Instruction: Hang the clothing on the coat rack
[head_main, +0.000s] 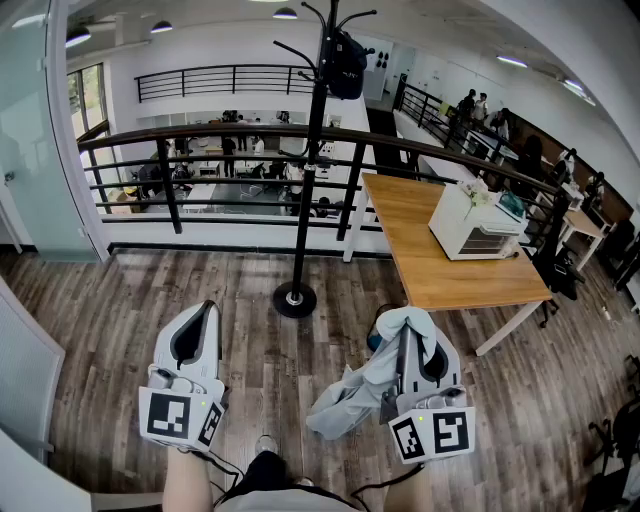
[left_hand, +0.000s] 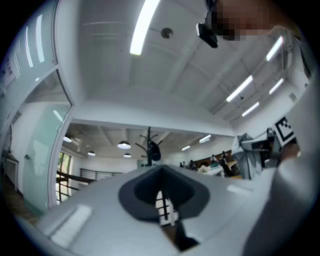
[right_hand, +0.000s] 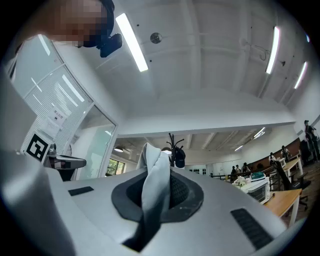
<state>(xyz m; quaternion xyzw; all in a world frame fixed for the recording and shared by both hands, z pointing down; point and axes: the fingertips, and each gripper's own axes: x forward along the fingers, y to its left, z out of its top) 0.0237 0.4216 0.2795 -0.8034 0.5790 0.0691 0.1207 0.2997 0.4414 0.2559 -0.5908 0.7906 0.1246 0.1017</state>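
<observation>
At five o'clock, the right tongs (head_main: 412, 345) clamp a pale grey garment (head_main: 345, 403) drooping toward the floor (head_main: 110, 320). Left tongs (head_main: 192, 338), at seven o'clock, sit closed and empty. Coat rack (head_main: 310, 150) stands at twelve.

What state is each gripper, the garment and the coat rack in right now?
Left gripper: shut, empty.
Right gripper: shut on the garment.
Garment: bunched, dangling from the right gripper, not on the rack.
Coat rack: upright, a dark item hanging from an upper hook.
</observation>
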